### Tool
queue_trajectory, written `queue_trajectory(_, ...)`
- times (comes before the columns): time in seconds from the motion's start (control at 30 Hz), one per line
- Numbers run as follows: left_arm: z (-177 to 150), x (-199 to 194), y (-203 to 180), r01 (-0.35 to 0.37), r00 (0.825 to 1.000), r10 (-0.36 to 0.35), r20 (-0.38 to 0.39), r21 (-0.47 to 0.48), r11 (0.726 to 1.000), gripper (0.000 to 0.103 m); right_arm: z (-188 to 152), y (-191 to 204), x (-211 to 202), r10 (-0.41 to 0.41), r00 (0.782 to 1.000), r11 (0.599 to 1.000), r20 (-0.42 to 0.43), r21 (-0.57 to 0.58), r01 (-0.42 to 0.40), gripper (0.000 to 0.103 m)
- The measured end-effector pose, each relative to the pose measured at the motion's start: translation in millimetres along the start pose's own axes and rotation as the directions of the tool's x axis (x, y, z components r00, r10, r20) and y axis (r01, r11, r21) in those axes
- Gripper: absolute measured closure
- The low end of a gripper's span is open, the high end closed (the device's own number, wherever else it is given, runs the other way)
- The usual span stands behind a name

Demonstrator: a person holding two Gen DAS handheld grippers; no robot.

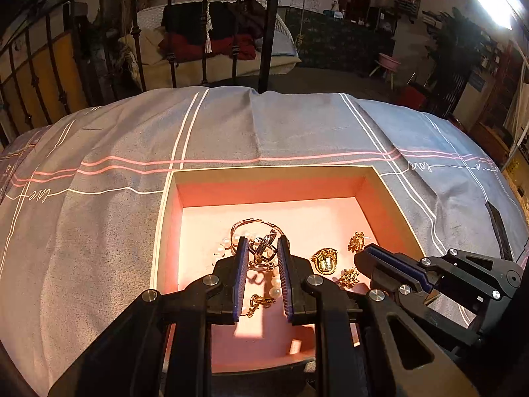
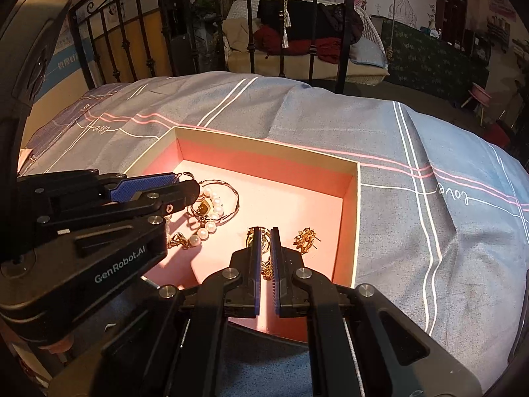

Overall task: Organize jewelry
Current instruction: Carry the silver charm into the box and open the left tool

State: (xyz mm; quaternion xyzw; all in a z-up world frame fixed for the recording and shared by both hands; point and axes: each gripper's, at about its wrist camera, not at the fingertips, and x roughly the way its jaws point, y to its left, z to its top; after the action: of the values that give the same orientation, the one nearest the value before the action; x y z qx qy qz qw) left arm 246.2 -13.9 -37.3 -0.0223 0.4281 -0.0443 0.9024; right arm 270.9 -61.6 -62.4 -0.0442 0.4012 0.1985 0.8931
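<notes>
While the left gripper (image 1: 263,248) hangs released over the tangled bangle (image 1: 258,228) and pearls (image 2: 211,208) in the pink box (image 2: 350,198), the right gripper (image 2: 265,241) looks clenched on a gold earring (image 2: 266,269), so lifting it clear probably comes next.

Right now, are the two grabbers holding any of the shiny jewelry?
Can't tell for sure. The left gripper straddles the silver clip, maybe touching its sides. The right gripper is nearly closed around a gold piece.

The box (image 1: 165,218) sits on the bed (image 1: 99,152) — bangle (image 1: 258,223) and pearls (image 1: 228,243) toward its left wall, ring (image 1: 324,260) and, seemingly, earrings (image 1: 356,241) toward its right.
</notes>
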Motion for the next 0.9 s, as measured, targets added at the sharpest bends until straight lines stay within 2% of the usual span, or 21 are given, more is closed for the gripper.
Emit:
queue_trajectory(0.3,-3.5,17.4,4.4,-0.023,0.999,0.023,-0.041,-0.003,1.0,0.086,-6.3,-0.5,8.7,0.022,1.0,1.0,-0.017,0.004,-0.022,0.097)
queue_trajectory(0.63,-2.3,16.1,5.8,-0.015,0.999,0.015,-0.037,-0.013,1.0,0.085,-6.7,1.2,8.3,0.013,1.0,1.0,-0.017,-0.005,-0.013,0.097)
queue_trajectory(0.8,-1.1,2.1,7.4,-0.002,1.0,0.002,-0.003,-0.027,1.0,0.072,-7.5,0.4,3.3,0.01,1.0,1.0,-0.012,-0.002,-0.01,0.095)
queue_trajectory(0.83,-0.8,-2.2,7.5,0.003,1.0,-0.002,0.007,-0.029,1.0,0.066,-8.1,-0.3,1.4,0.008,1.0,1.0,-0.009,-0.001,-0.008,0.086)
queue_trajectory(0.87,-0.6,-6.7,7.4,0.007,1.0,-0.006,0.017,-0.03,1.0,0.064,-8.6,-0.6,-1.6,0.004,1.0,1.0,-0.001,0.0,-0.004,0.068)
queue_trajectory(0.9,-0.8,-12.4,6.9,0.01,1.0,-0.009,0.03,-0.03,1.0,0.059,-9.6,-0.8,-5.8,-0.002,1.0,1.0,0.011,0.001,0.002,0.058)
